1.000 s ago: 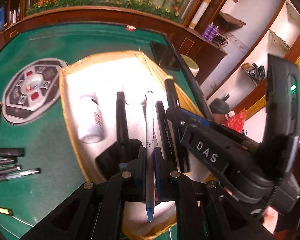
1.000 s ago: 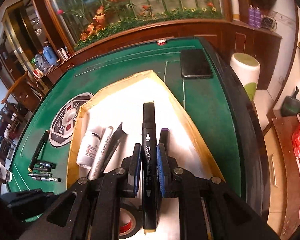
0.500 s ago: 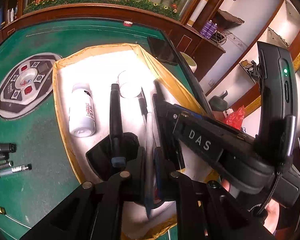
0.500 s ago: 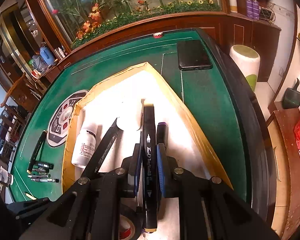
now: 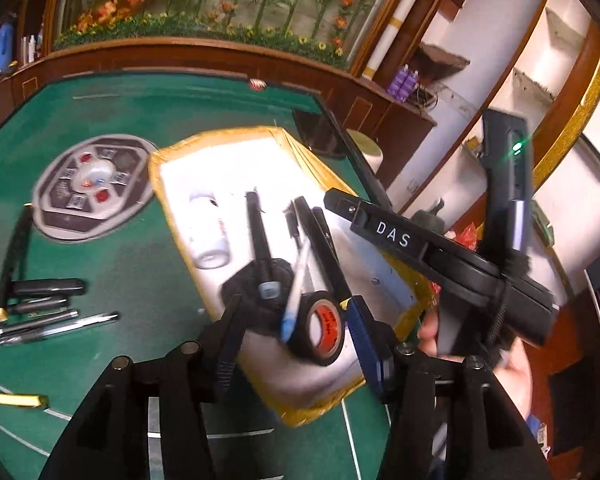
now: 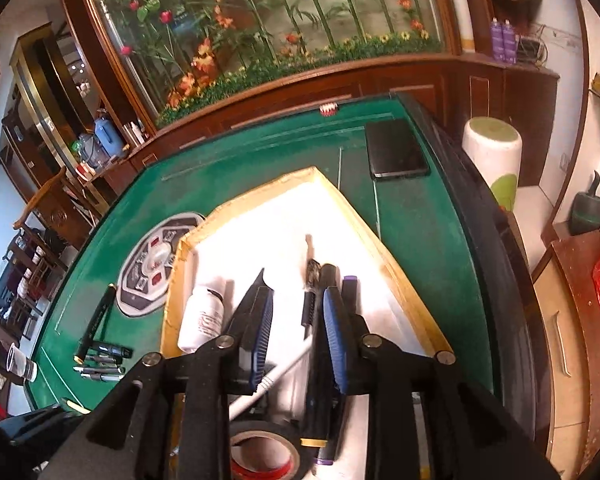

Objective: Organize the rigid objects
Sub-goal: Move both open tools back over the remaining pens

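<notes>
A white tray with a yellow rim (image 5: 178, 236) (image 6: 398, 280) lies on the green table. My left gripper (image 5: 296, 330) is over its near end with jaws opening. Between them, loose on the tray, lie a white pen with a blue tip (image 5: 296, 292) and a black tape roll (image 5: 324, 328). My right gripper (image 6: 296, 324) is also opening. A black marker (image 6: 320, 360) lies along its right finger, free of the left pad. The white pen (image 6: 276, 376) slants across below the jaws. A white bottle (image 5: 210, 232) (image 6: 202, 316) and a second black marker (image 5: 260, 240) lie in the tray.
Several loose pens (image 5: 40, 312) (image 6: 100, 356) lie on the green felt to the left of the tray, beside a round control panel (image 5: 94, 184). A black phone (image 6: 398, 150) sits at the far right corner. The right tool's body (image 5: 392, 234) crosses the left wrist view.
The left jaws have let go of the white pen, which now lies on the tray, and the gripper has pulled back. The right jaws have parted from the black marker.
</notes>
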